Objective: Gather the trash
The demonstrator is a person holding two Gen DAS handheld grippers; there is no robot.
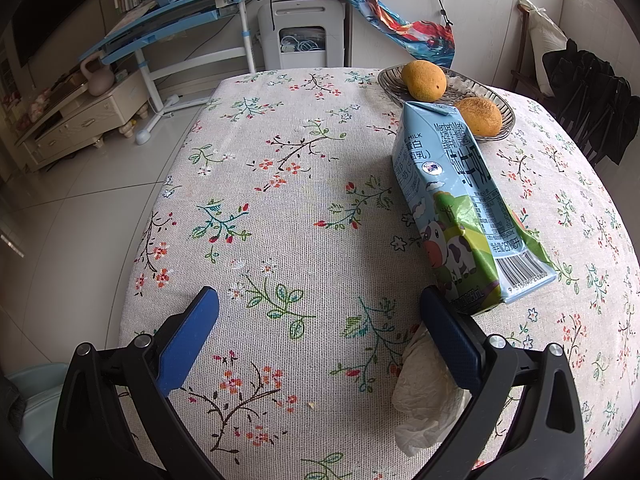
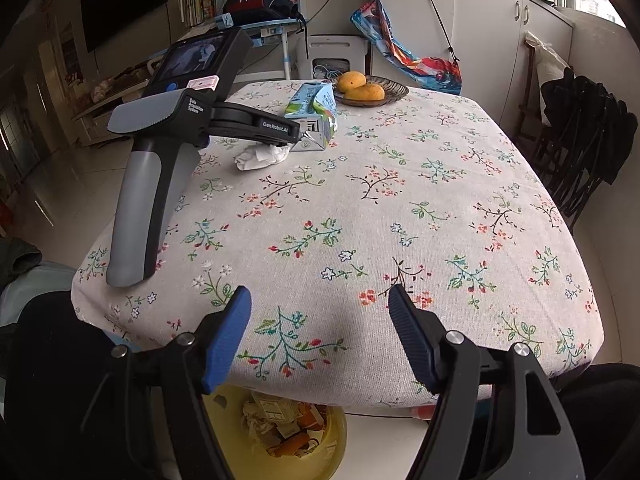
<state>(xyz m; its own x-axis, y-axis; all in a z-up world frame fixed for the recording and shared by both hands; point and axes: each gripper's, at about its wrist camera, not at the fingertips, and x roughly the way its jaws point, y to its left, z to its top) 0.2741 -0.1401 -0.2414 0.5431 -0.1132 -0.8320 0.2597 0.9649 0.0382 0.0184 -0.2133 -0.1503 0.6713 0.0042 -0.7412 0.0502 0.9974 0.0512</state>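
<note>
A crumpled white tissue point(image 1: 424, 396) lies on the flowered tablecloth point(image 1: 288, 208), just in front of a light blue milk carton point(image 1: 460, 200) lying on its side. My left gripper point(image 1: 318, 294) is open wide over the cloth. Its right finger point(image 1: 448, 340) overlaps the tissue, and nothing sits between the pads. In the right wrist view the tissue point(image 2: 262, 156) and carton point(image 2: 316, 108) lie at the far left of the table, under the left gripper's tip. My right gripper point(image 2: 319, 292) hangs open and empty over the near table edge, above a yellow bin point(image 2: 336, 440) holding paper scraps.
A metal bowl point(image 1: 390, 82) with two yellow-orange fruits point(image 1: 424, 80) stands behind the carton. The left gripper's grey handle point(image 2: 140, 200) stands over the table's left side. Dark chairs point(image 2: 580, 140) stand to the right. A blue desk point(image 1: 168, 24) and a low cabinet point(image 1: 80, 120) are on the far left.
</note>
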